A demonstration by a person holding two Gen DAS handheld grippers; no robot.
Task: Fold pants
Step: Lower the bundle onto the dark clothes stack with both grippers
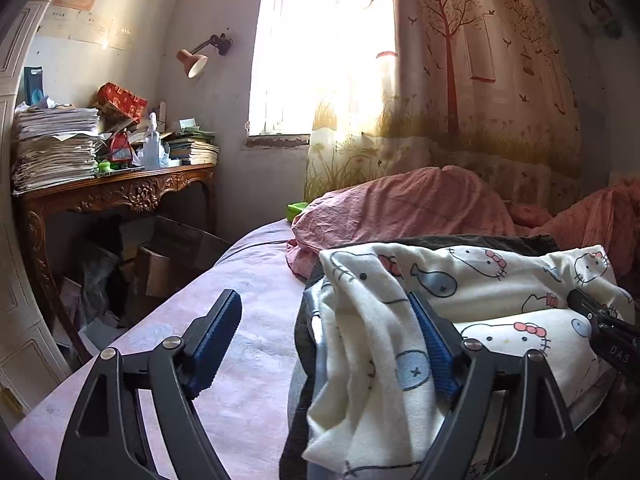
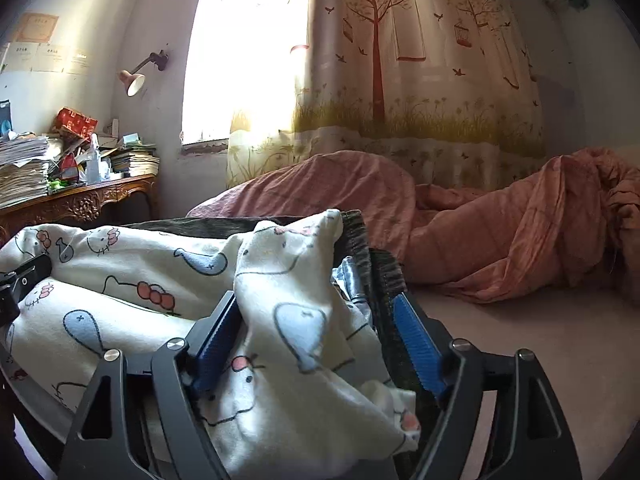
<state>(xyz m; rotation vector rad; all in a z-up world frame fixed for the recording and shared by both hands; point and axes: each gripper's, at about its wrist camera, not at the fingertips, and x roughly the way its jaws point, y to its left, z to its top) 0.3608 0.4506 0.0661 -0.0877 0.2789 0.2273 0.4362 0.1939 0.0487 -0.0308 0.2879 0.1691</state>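
I have the pants point(image 1: 472, 304) lying in a bunched heap on the bed point(image 1: 248, 360), close to its left edge, with the printed white lining turned out and the dark outer cloth showing along the far side and underneath. My left gripper point(image 1: 324, 344) has its fingers spread wide; the right-hand one is against the cloth, the other stands over bare sheet, so nothing is pinched. My right gripper point(image 2: 316, 344) is likewise released, with a loose fold of the pants draped between its fingers but not squeezed.

I judge the pants soft, limp and fairly thick: light to lift, but they will sag and slide off any shallow pinch, and the two layers may shift against each other. The ribbed dark waistband point(image 2: 360, 240) near my right gripper looks the firmest place to take hold, paired with the matching corner on the left.

A rumpled pink quilt point(image 2: 500, 232) crowds the far side of the bed, limiting room to spread the pants. A cluttered desk point(image 1: 120, 188) stands beyond the bed's left edge.
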